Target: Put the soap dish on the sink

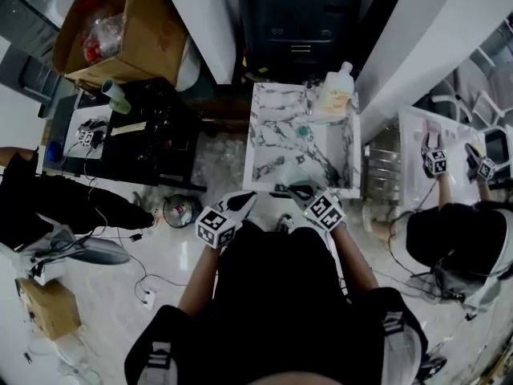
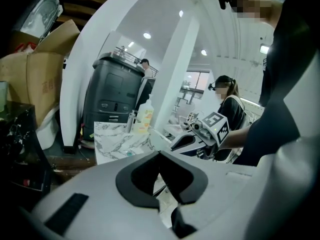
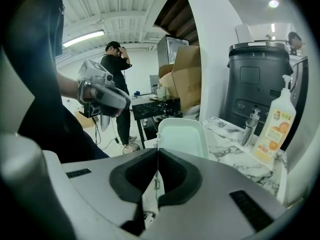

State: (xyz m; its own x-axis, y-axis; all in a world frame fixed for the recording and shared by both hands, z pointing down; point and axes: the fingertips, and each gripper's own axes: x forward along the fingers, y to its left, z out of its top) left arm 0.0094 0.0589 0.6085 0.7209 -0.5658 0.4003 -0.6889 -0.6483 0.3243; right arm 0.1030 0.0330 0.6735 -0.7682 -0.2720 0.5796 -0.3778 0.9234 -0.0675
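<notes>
The marble sink (image 1: 272, 147) stands just ahead of me, with a tap (image 1: 309, 103) and an orange soap bottle (image 1: 337, 91) at its back edge. In the right gripper view the pale green soap dish (image 3: 182, 136) sticks out past the jaws, which are closed on its near rim; the marble top (image 3: 227, 144), tap (image 3: 248, 126) and bottle (image 3: 274, 129) lie beyond it. My right gripper (image 1: 300, 192) (image 3: 157, 151) hovers at the sink's near edge. To its left my left gripper (image 1: 240, 207) (image 2: 160, 154) is shut and holds nothing. The dish (image 2: 159, 138) shows edge-on in the left gripper view.
A dark bin (image 1: 300, 14) stands behind the sink, between white pillars. At the left are a black table (image 1: 152, 139) and a cardboard box (image 1: 128, 30). Cables and a round pot (image 1: 180, 209) lie on the floor. Another person (image 1: 457, 231) works at the right.
</notes>
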